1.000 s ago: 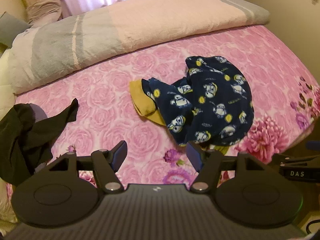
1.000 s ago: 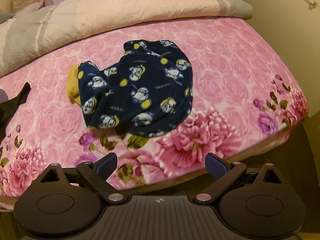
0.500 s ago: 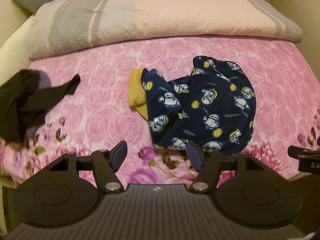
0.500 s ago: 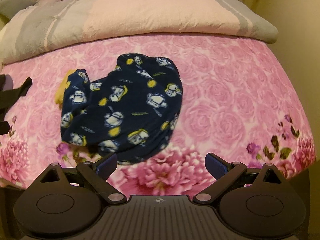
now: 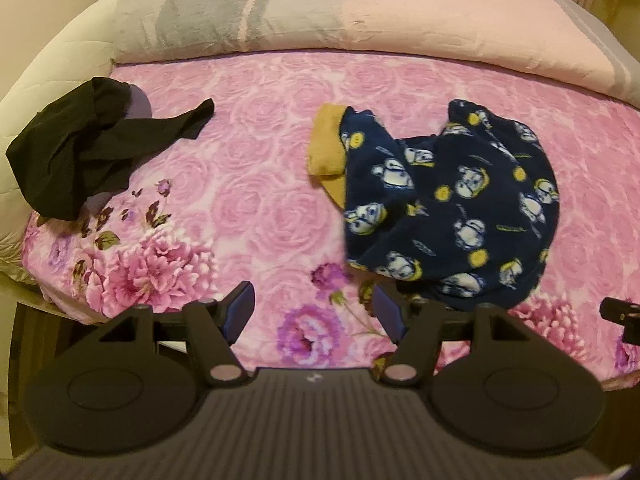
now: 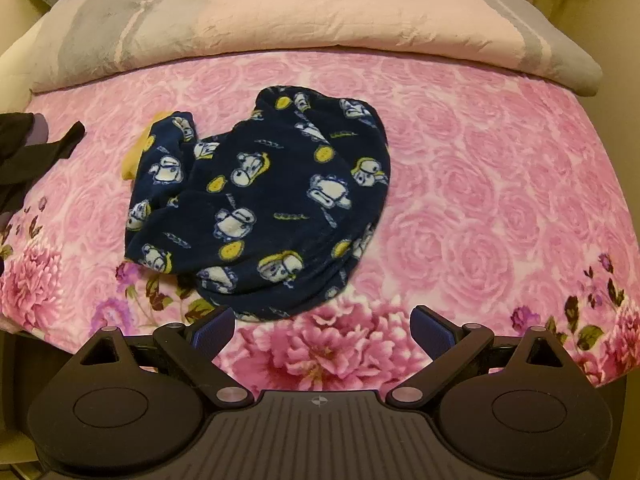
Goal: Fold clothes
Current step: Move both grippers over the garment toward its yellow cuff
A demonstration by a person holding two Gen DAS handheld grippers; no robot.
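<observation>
Right wrist view: navy fleece garment (image 6: 260,204) bunched near the bed (image 6: 500,184) front edge, soft, floppy; right gripper (image 6: 322,330) spread, empty; pinch its near hem

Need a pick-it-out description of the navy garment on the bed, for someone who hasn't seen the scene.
Start at the pink rose-print bedspread below the rolled grey-and-pink quilt. Near its middle lies a crumpled navy fleece garment with white cartoon figures, yellow dots and mustard-yellow trim. The only other garment, a plain black one, lies far left.
</observation>
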